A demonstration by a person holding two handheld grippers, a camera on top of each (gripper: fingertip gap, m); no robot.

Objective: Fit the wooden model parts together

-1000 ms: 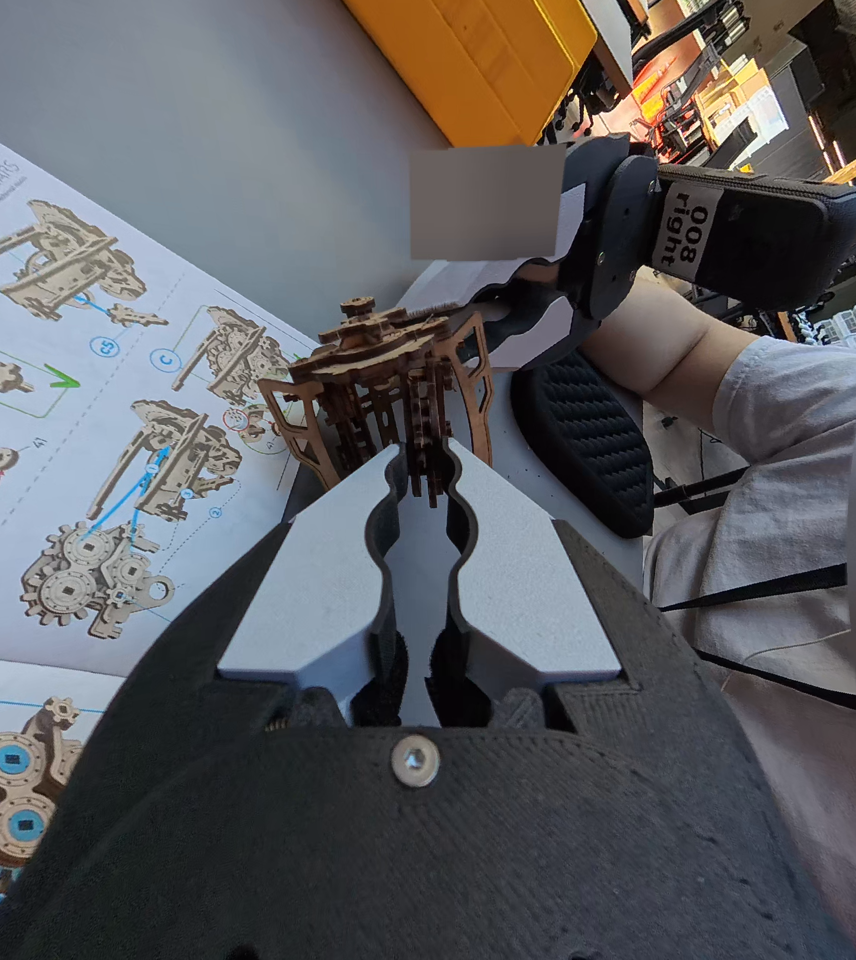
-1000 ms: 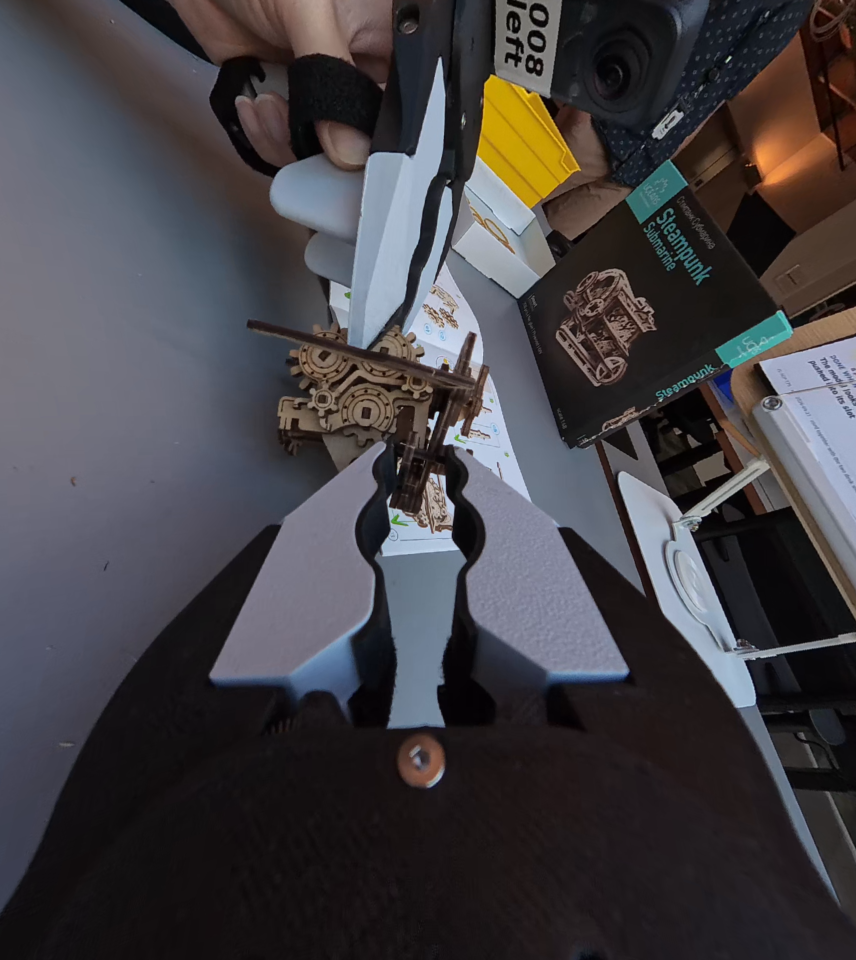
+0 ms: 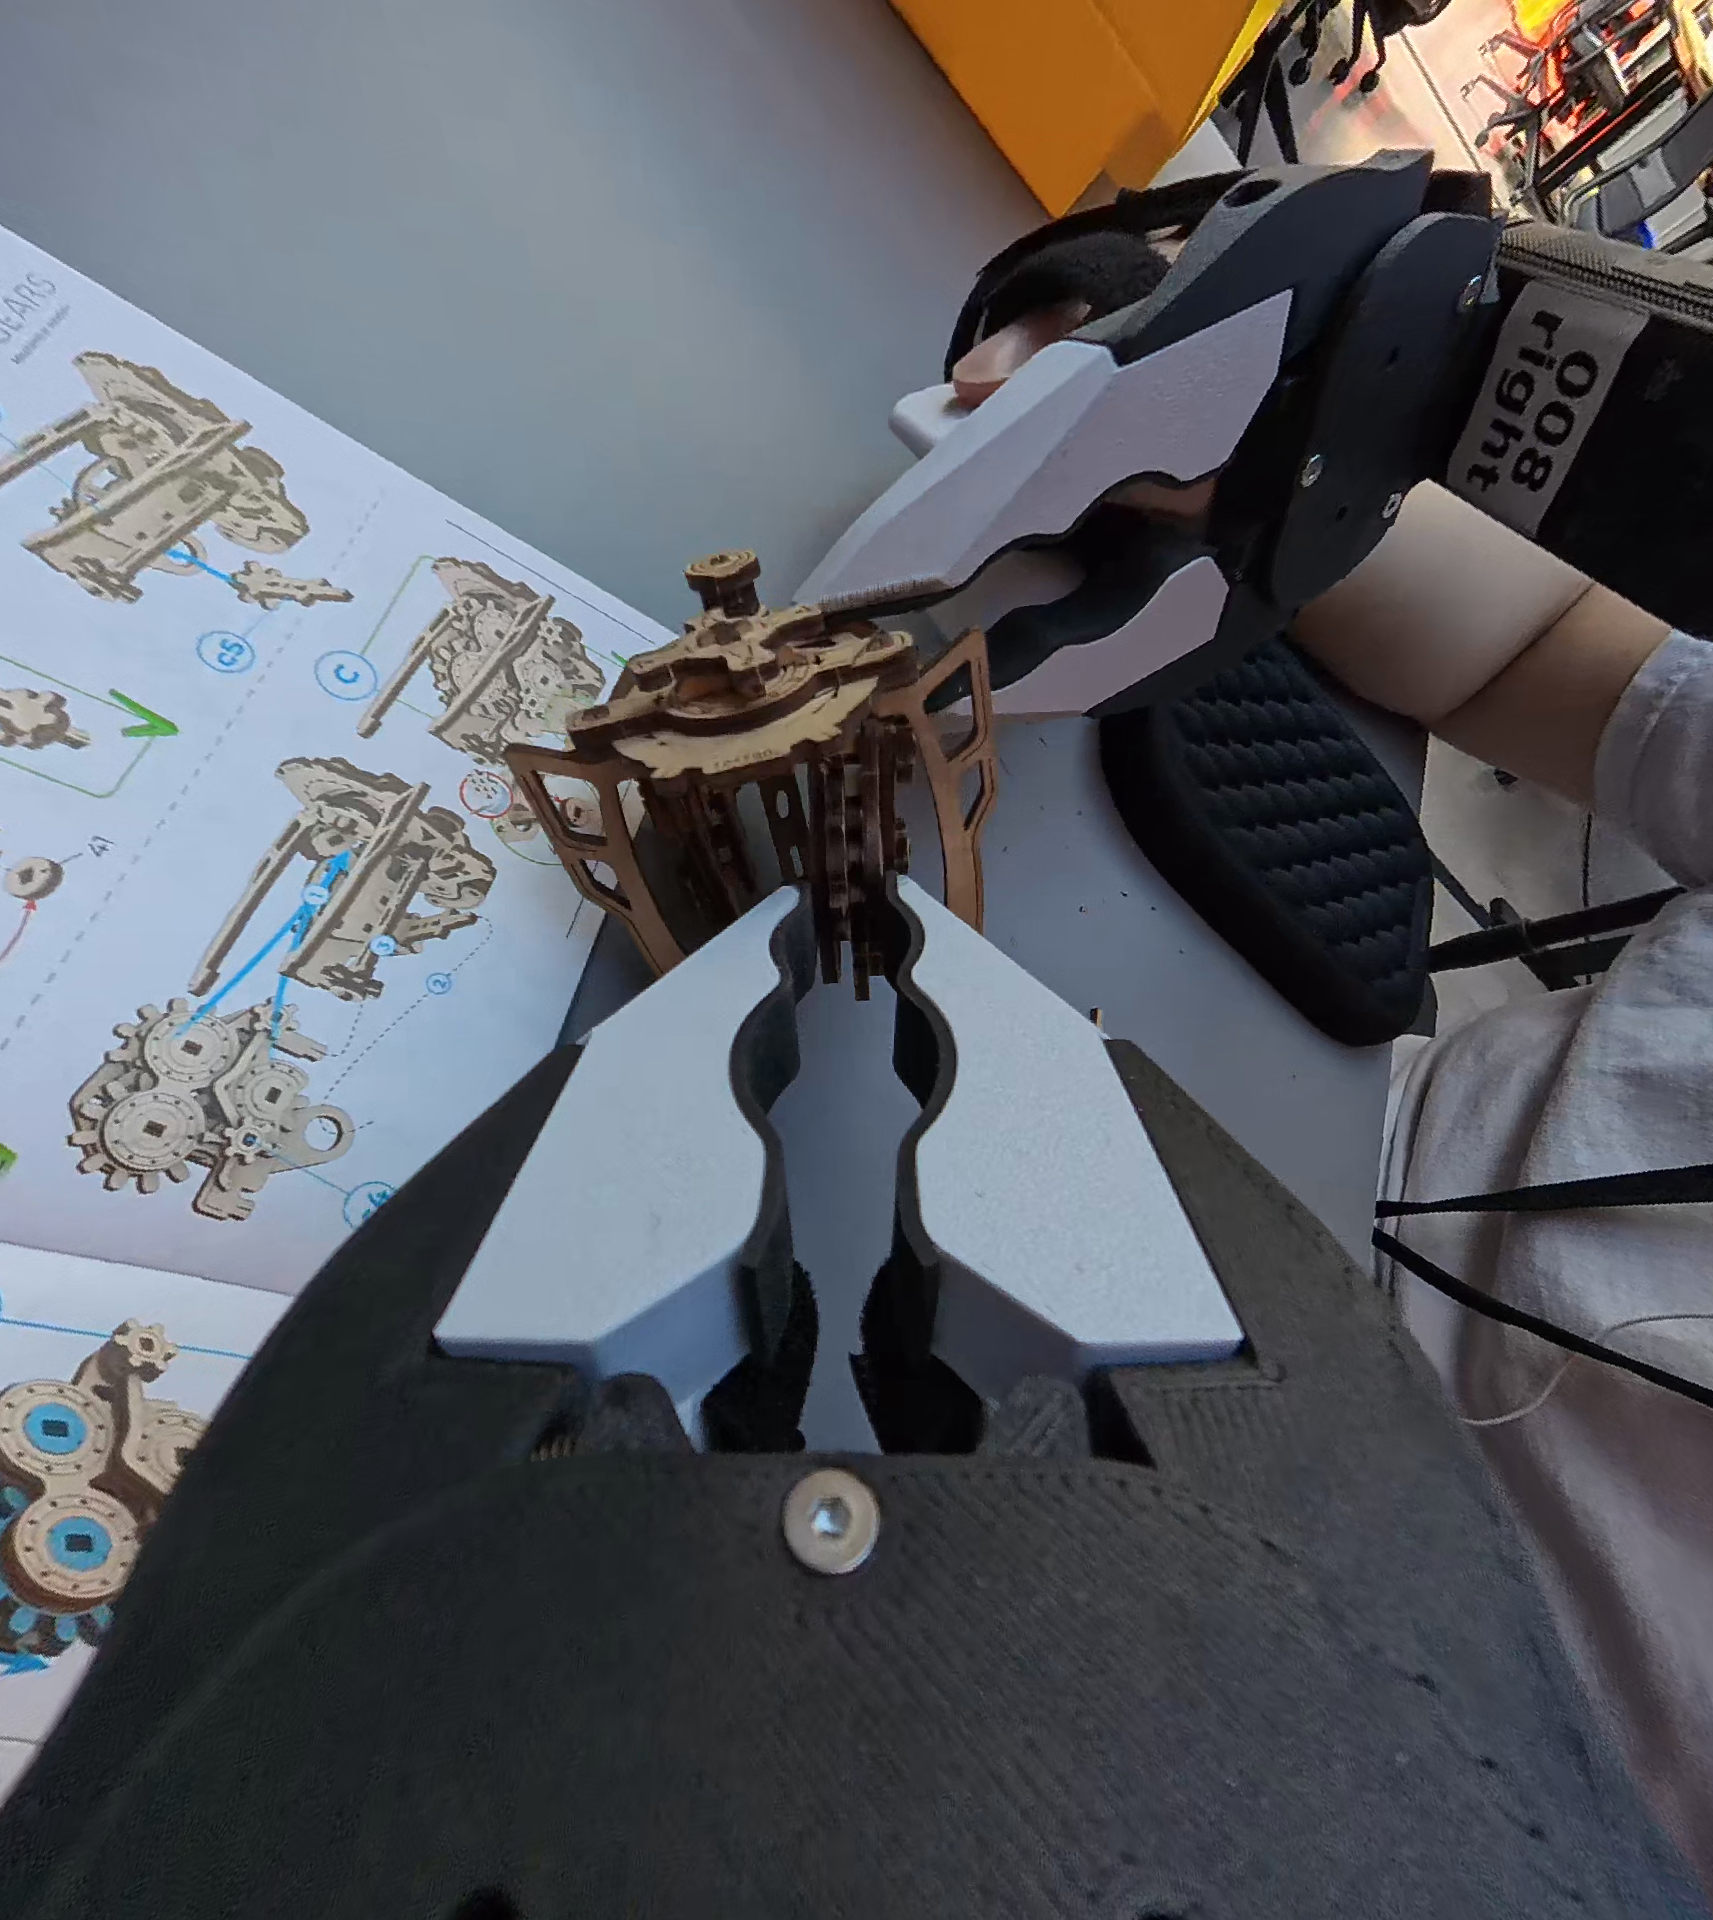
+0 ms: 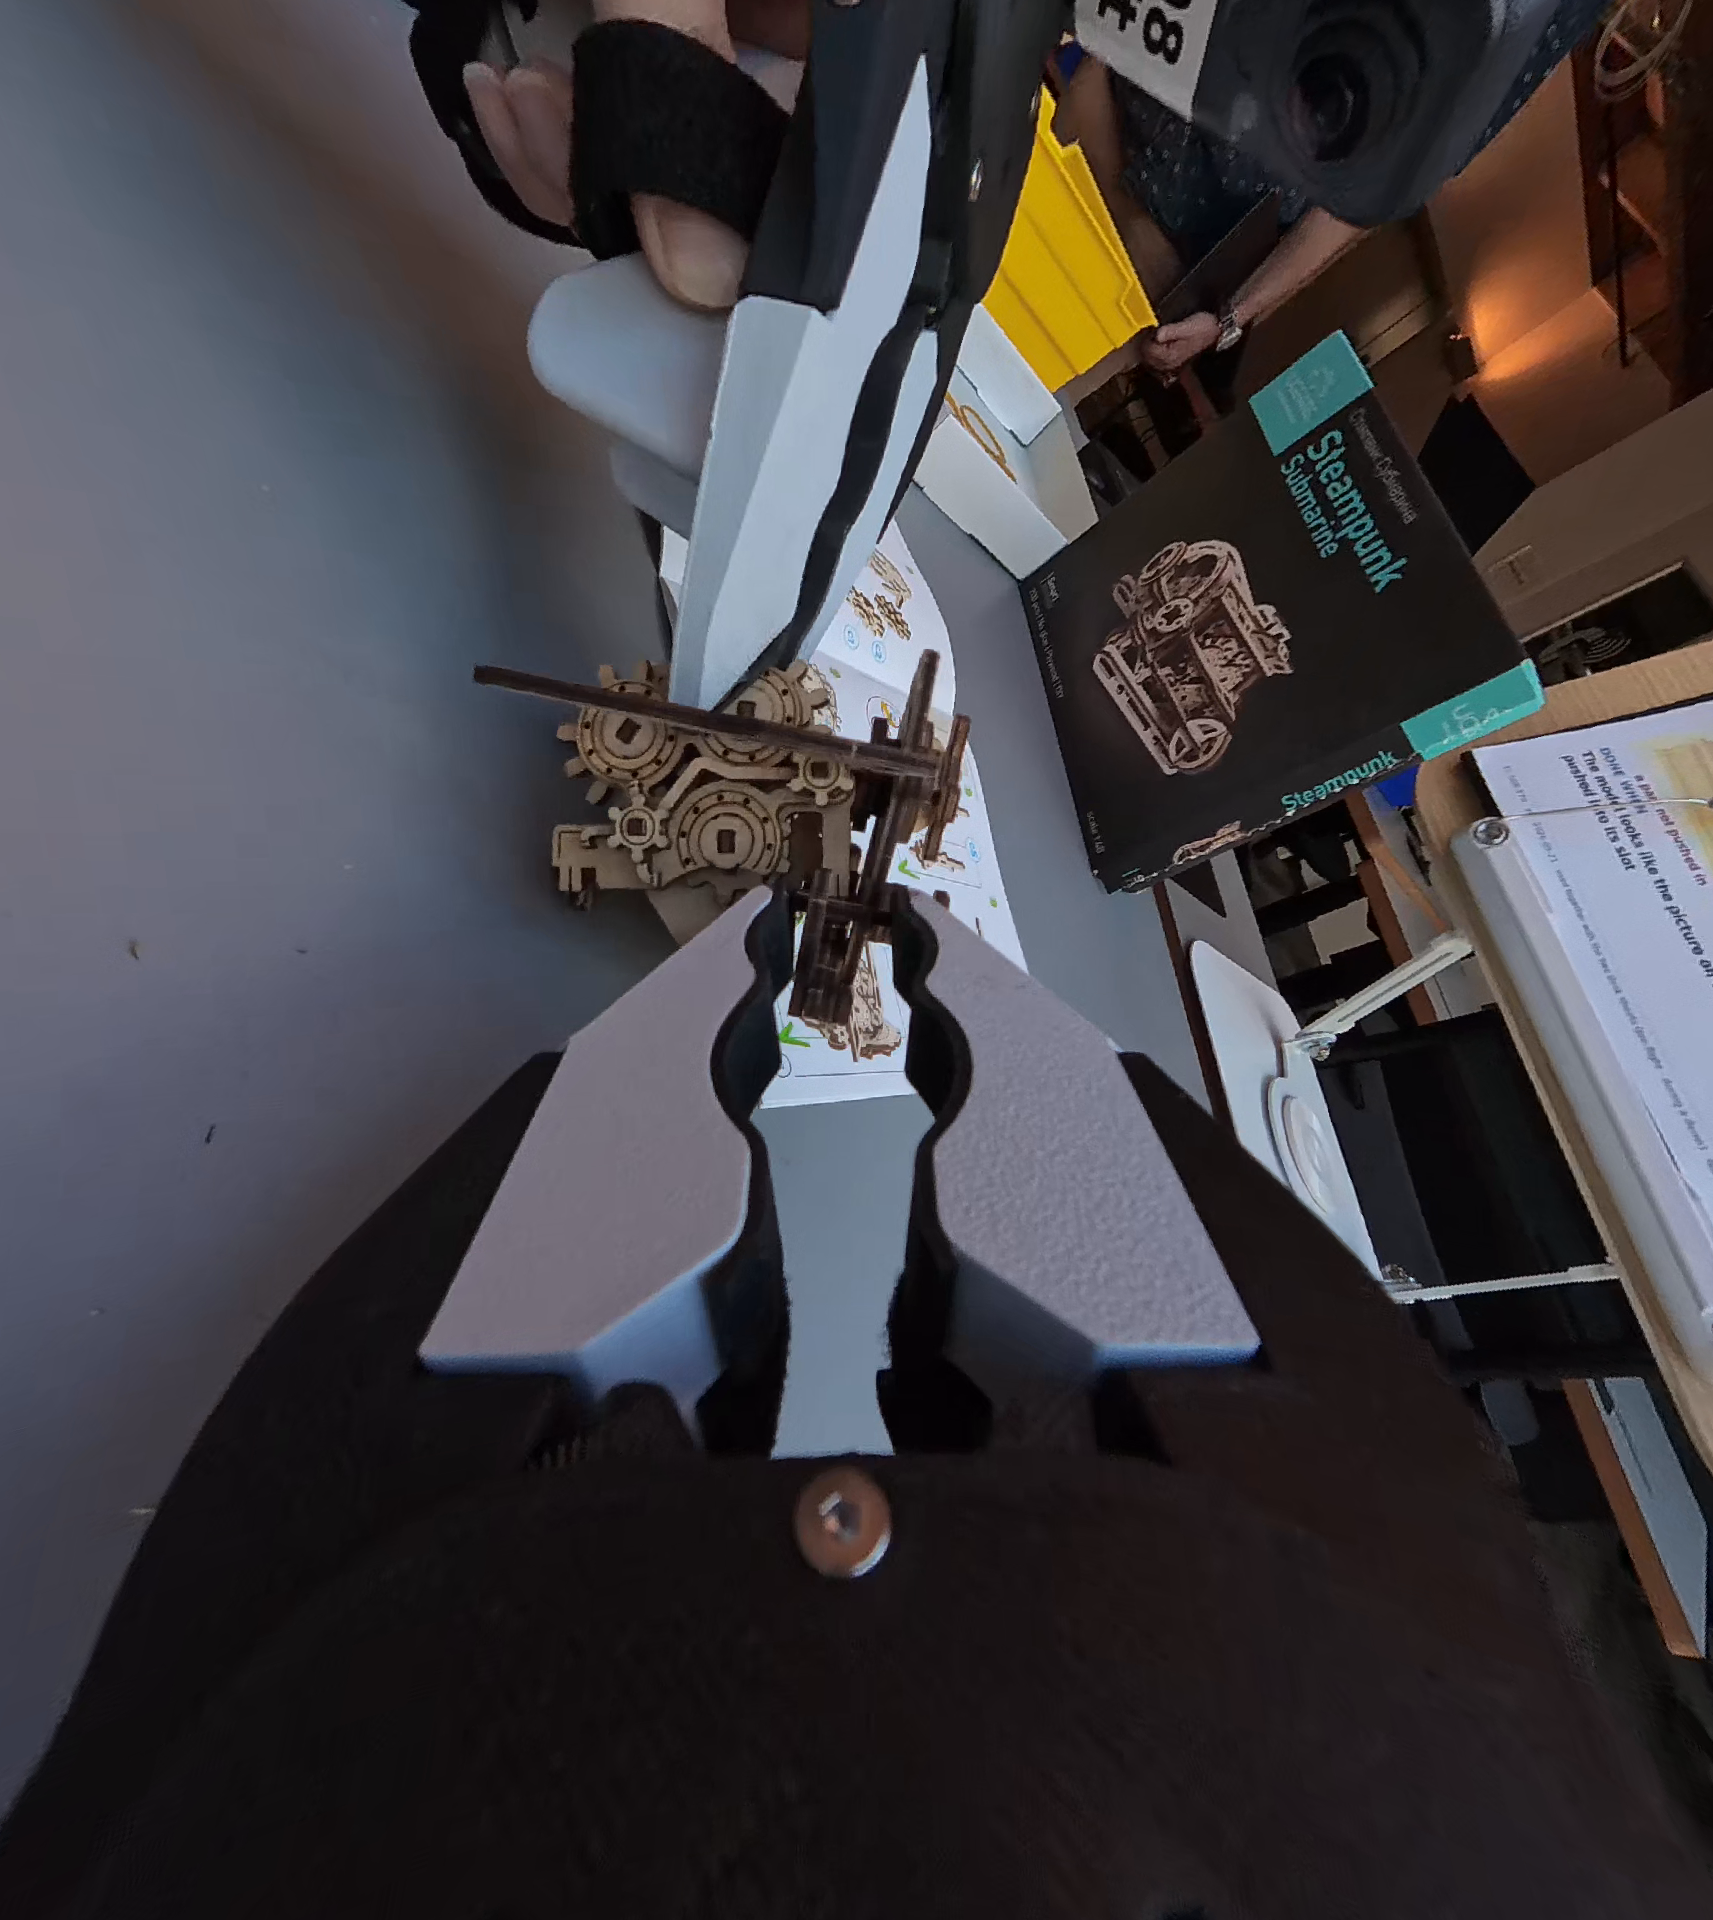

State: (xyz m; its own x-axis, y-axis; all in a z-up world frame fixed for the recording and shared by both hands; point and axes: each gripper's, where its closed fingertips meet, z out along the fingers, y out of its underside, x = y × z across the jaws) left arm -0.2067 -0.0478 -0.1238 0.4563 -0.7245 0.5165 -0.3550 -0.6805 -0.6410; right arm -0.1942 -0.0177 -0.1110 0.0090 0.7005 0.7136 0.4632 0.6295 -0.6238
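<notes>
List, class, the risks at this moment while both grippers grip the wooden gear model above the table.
1. The left gripper pinches only thin gear plates of the wooden model; squeezing may crack them.
2. The right gripper clamps a small protruding part; twisting could snap it.
3. If either grip slips, the model may drop onto the instruction sheet.

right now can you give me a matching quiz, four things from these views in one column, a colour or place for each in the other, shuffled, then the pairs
Things:
1. wooden model
2. bin
3. box
4. instruction sheet

Descriptions:
A. yellow, at the far end of the table
B. black with teal corners, standing tilted
C. held off the table by both the left gripper and the right gripper
D. white, lying flat on the grey table

Pairs: 1-C, 2-A, 3-B, 4-D
</notes>
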